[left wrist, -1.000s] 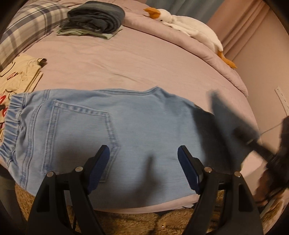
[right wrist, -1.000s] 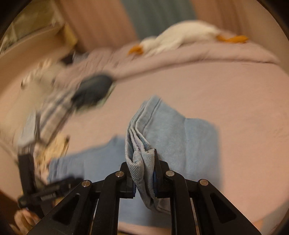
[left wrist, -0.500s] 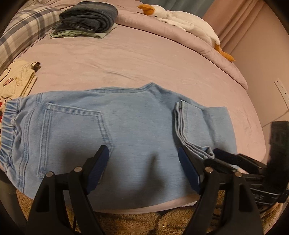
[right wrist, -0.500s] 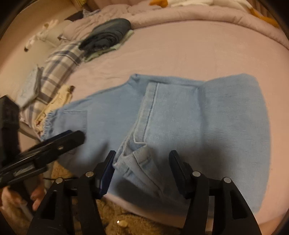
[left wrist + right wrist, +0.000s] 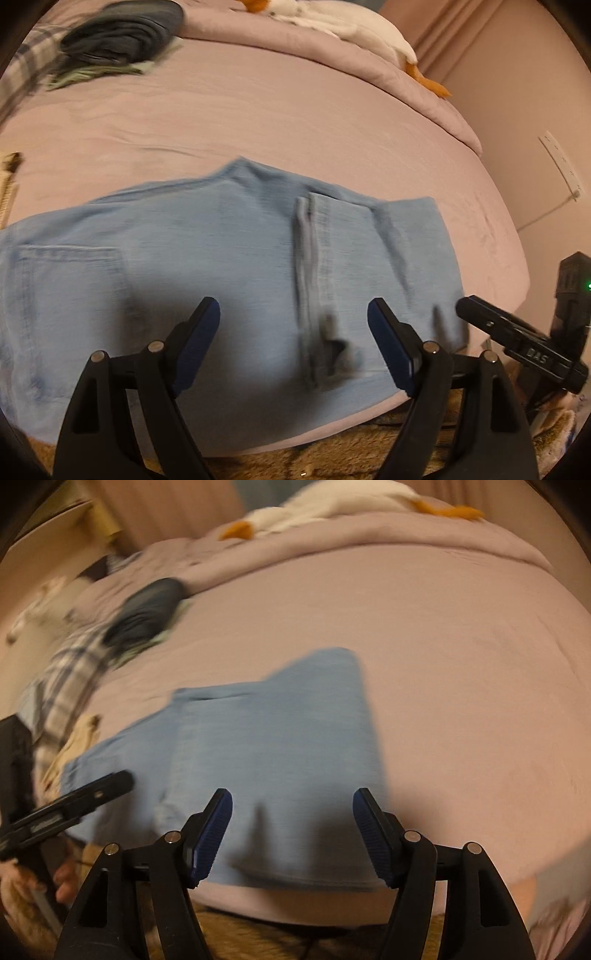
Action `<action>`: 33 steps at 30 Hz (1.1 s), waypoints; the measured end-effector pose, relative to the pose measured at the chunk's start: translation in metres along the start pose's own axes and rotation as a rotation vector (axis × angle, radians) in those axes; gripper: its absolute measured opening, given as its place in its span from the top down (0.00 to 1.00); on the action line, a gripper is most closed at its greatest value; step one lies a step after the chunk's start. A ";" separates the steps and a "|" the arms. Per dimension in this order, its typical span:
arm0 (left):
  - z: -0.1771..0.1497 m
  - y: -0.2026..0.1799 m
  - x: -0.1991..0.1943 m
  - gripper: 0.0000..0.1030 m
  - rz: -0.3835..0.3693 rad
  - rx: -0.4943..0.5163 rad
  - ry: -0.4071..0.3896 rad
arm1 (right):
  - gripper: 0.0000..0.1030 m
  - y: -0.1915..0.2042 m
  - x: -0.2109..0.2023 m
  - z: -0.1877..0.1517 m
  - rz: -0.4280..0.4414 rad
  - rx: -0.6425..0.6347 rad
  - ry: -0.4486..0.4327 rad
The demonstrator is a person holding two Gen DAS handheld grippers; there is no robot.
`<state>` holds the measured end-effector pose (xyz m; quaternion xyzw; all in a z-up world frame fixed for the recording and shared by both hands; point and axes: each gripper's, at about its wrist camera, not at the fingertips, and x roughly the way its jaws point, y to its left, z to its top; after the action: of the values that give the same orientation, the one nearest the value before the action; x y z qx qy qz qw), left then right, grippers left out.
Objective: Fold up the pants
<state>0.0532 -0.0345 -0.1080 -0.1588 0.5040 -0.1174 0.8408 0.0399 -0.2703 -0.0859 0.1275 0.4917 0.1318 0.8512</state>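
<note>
The light blue pants [image 5: 236, 266] lie flat across the near part of the bed [image 5: 295, 122], on its mauve sheet, with the leg end folded back over the body of the garment so that the hem [image 5: 314, 266] runs as a band across the denim; a back pocket [image 5: 70, 280] shows toward the left in the left wrist view; the left gripper [image 5: 293, 343] hovers over the near edge of the pants, its jaws spread wide and opening a little more, the blue pads clear of the cloth and nothing pinched between them; the right gripper [image 5: 291, 830] hangs over the folded end of the pants [image 5: 266, 753], its jaws parting too, with only flat denim below the gap and no fabric gripped; farther back on the bed sit a stack of dark folded clothes [image 5: 122, 37] and a white plush goose [image 5: 347, 26] along the rolled duvet; both views are somewhat blurred.
</note>
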 end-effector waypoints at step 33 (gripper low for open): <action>-0.022 0.011 0.030 0.87 -0.002 0.029 0.084 | 0.34 -0.013 0.030 -0.008 -0.024 0.042 0.077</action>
<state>0.0485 -0.0388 -0.1463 -0.1421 0.5370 -0.1319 0.8210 0.0490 -0.2714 -0.1183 0.1343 0.5282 0.1161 0.8303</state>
